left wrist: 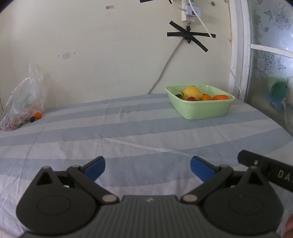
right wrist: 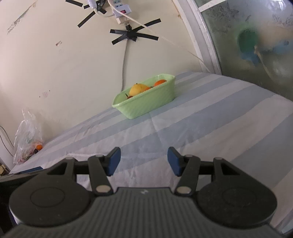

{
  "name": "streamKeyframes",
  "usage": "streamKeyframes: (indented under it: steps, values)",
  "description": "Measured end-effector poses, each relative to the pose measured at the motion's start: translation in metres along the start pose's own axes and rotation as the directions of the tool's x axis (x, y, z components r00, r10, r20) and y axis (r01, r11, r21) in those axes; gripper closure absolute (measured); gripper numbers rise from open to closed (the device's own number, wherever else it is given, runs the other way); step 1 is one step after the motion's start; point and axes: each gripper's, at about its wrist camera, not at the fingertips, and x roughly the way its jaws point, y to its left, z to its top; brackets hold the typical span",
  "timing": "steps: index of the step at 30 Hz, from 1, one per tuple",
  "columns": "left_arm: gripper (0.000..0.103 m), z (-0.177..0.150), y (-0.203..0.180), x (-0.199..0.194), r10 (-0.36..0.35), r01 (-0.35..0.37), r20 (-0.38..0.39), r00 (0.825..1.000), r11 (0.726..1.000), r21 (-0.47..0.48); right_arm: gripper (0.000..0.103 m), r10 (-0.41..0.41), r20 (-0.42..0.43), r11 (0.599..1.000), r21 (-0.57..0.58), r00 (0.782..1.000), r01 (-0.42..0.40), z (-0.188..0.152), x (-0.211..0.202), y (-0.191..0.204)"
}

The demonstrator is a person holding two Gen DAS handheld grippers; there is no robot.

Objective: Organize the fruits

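Fruits (left wrist: 194,93) lie in a green basket (left wrist: 205,109) on the striped worktop (left wrist: 128,131) by a taped wall (left wrist: 109,55); "DA" shows on the right tongs (right wrist: 143,161). Left tongs (left wrist: 147,167) and right tongs gape, empty.

This looks like a lived-in room of a home. A striped cloth (left wrist: 128,131) in pale blue and white covers the counter, pushed against a scuffed cream wall (left wrist: 100,45). A white power strip (right wrist: 120,8) hangs on that wall with its cable (right wrist: 124,58) held down by crossed strips of black tape (left wrist: 190,35). To the right stands a white-framed pane of frosted, flower-patterned glass (left wrist: 271,36). A green basket (left wrist: 201,108) of fruit and a crumpled plastic bag (left wrist: 23,98) sit by the wall.
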Motion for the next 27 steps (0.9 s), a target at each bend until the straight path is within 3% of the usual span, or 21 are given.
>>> streamKeyframes:
  steps: [27]
  values:
    - [0.000, -0.0070, -0.0041, 0.0034, -0.036, 0.037, -0.075, 0.997, 0.999, 0.016, 0.044, -0.009, 0.012, 1.000, 0.001, 1.000, 0.009, 0.0006, -0.0011, 0.0020]
